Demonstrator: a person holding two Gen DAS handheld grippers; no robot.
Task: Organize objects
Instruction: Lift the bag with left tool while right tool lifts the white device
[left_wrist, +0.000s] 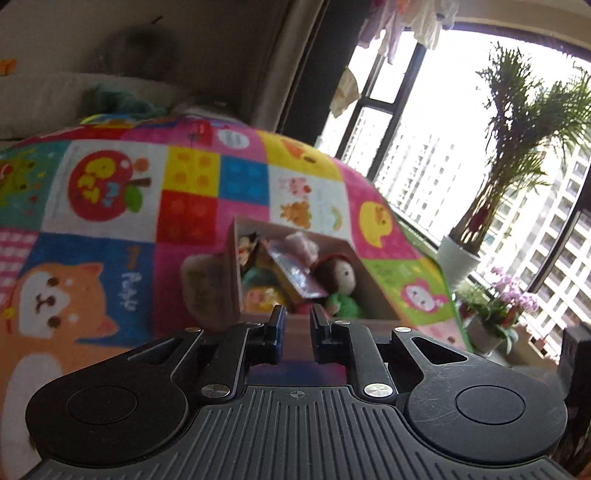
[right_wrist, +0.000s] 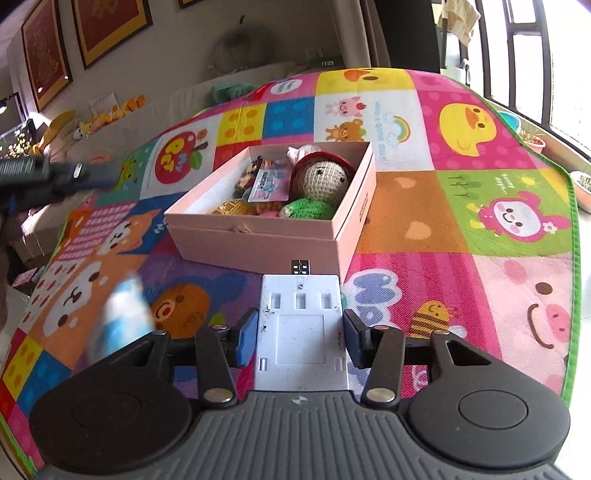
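Observation:
An open pink box (right_wrist: 258, 240) stands on the colourful play mat (right_wrist: 461, 229). It holds a crocheted doll (right_wrist: 321, 177) with a red cap and green body, a printed packet (right_wrist: 267, 186) and other small toys. My right gripper (right_wrist: 300, 325) hovers in front of the box, shut on a flat white plastic device (right_wrist: 301, 332) with a black plug at its far end. My left gripper (left_wrist: 298, 319) is shut with nothing visible between its fingers, raised beside the box (left_wrist: 233, 266) and pointing at the doll (left_wrist: 338, 275). In the right wrist view it shows blurred at the left edge (right_wrist: 110, 173).
A blurred white-and-blue thing (right_wrist: 122, 314) is over the mat near my right gripper's left side. A blurred brown shape (left_wrist: 207, 291) sits against the box's outer wall. A potted palm (left_wrist: 458, 258) and flowers (left_wrist: 506, 299) stand by the window. The mat's green edge (right_wrist: 573, 221) runs along the right.

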